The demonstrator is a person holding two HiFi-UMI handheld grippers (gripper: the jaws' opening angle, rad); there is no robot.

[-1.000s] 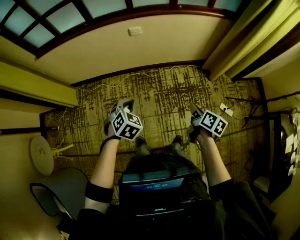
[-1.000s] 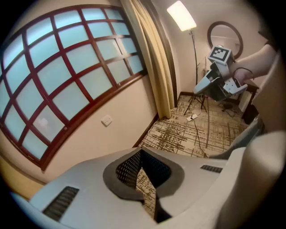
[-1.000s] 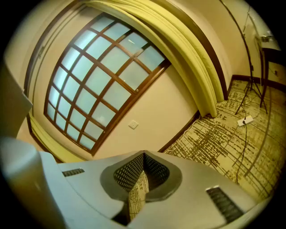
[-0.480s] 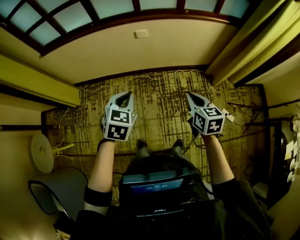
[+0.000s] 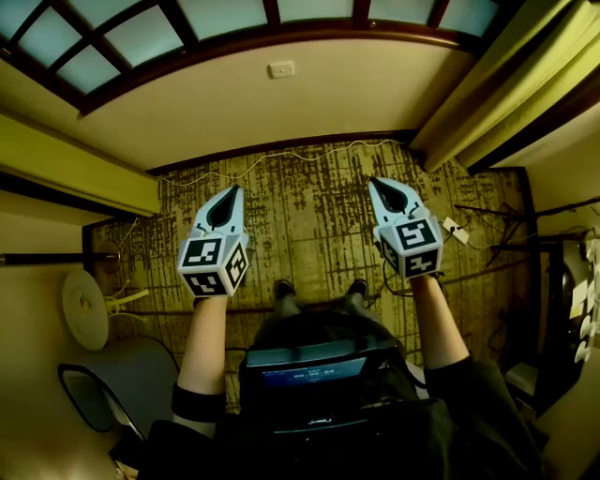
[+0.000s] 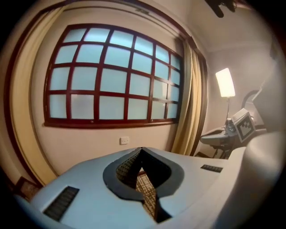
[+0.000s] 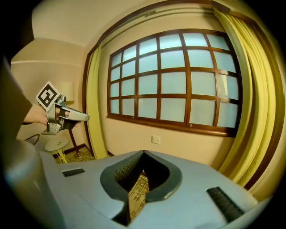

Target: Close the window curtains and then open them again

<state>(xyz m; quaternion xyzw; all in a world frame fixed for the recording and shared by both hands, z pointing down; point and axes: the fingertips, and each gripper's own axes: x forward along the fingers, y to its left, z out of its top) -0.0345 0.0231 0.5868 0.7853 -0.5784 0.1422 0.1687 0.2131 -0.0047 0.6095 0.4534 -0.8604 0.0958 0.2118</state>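
Note:
The grid window (image 5: 187,21) runs along the top of the head view, its panes uncovered. One yellow curtain (image 5: 75,173) is gathered at the left and the other yellow curtain (image 5: 497,84) at the right. My left gripper (image 5: 232,191) and right gripper (image 5: 377,184) are raised side by side over the carpet, pointing at the window wall, well short of both curtains. Both are shut with nothing between the jaws. The left gripper view shows its closed tips (image 6: 141,149) below the window (image 6: 111,76). In the right gripper view the closed tips (image 7: 144,153) face the window (image 7: 174,80), with the right curtain (image 7: 250,103) beside it.
A wall socket (image 5: 281,68) sits under the window, and a white cable (image 5: 281,150) runs along the skirting. A round white side table (image 5: 82,307) and a grey chair (image 5: 122,375) stand at left; a dark stand (image 5: 553,281) at right. A floor lamp (image 6: 225,82) glows beyond the right curtain.
Both grippers have risen and rolled, so their jaws now point up the picture toward the window wall. Their marker cubes show different faces. Both stayed shut and empty.

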